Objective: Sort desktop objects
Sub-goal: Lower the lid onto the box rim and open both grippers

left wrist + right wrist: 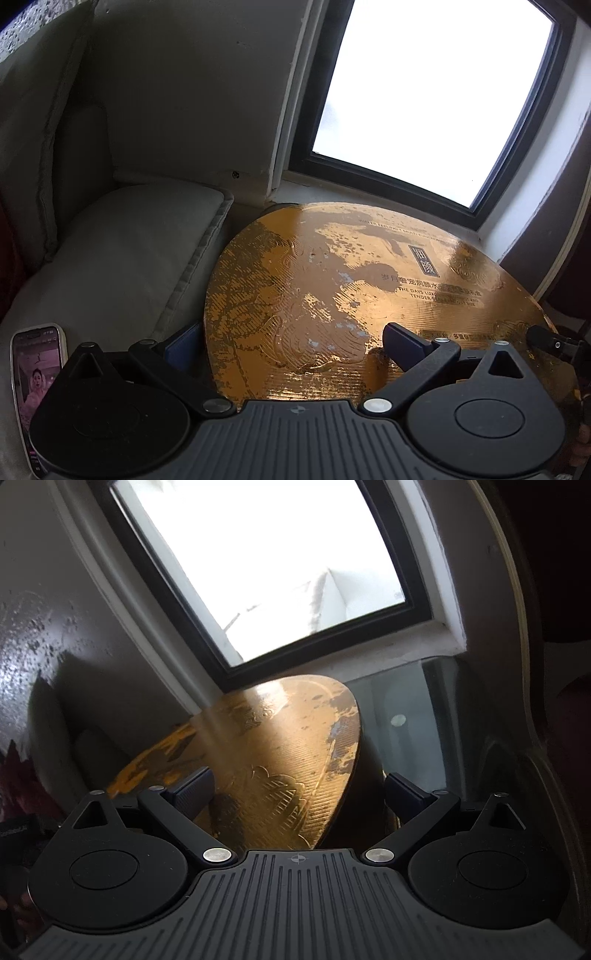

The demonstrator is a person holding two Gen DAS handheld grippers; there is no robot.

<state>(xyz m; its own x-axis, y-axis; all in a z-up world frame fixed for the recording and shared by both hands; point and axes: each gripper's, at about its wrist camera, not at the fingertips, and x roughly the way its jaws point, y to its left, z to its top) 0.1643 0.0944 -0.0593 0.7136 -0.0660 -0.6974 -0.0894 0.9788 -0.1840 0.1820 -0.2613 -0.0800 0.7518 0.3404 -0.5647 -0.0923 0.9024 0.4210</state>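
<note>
A large round gold box (332, 288) with printed text fills the middle of the left wrist view, tilted in front of the window. My left gripper (293, 345) clamps its near edge, one finger (181, 347) under the rim and the other finger (406, 343) on the gold top. In the right wrist view the same gold box (288, 746) shows its dark side wall. My right gripper (297, 792) straddles that edge, with one finger (192, 790) on the gold face and the other finger (402, 794) against the dark side. The right gripper's tip (546, 341) shows at the box's right rim.
A phone (37, 387) with its screen lit lies on a pale sofa cushion (122, 258) to the left. A bright window (424, 92) with a dark frame is straight ahead above a white sill. A glass tabletop (406, 709) lies to the right of the box.
</note>
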